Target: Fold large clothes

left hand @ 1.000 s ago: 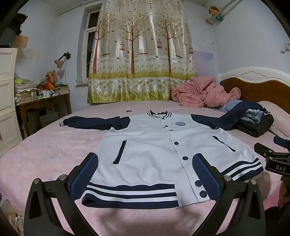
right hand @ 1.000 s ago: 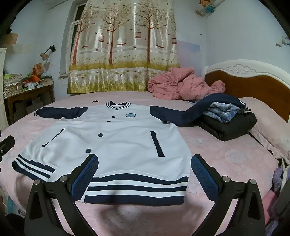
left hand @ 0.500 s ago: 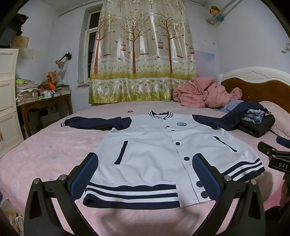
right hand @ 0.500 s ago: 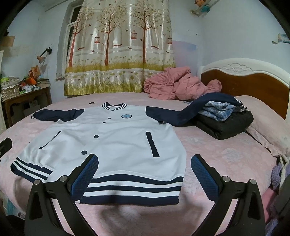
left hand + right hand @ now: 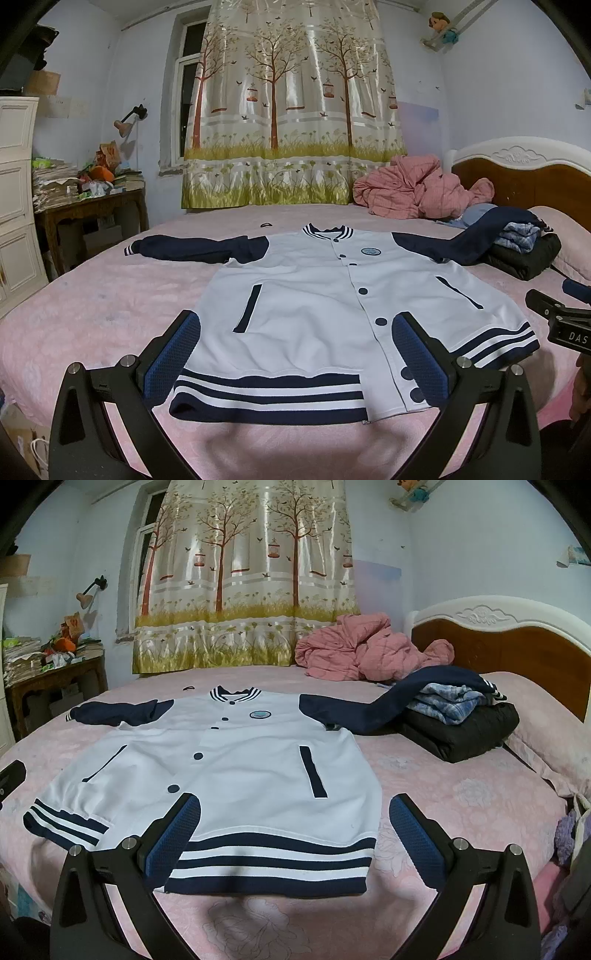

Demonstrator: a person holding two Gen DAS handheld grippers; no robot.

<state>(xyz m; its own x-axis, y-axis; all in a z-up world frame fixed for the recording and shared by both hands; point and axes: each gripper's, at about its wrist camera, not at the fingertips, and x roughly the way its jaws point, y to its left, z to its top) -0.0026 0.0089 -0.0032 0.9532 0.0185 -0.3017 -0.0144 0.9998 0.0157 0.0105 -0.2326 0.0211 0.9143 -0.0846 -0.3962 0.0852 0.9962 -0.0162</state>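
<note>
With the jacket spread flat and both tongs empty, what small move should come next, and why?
Probably reach the right tongs toward the navy right-hand sleeve, which drapes over the dark folded clothes pile, and fold it across the white-and-navy varsity jacket. Both tongs, including the left tongs, are open, above the striped hem.

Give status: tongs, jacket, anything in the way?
Left tongs open, right tongs open, both empty. Jacket flat on bed, unfolded. One sleeve draped over clothes pile.
</note>
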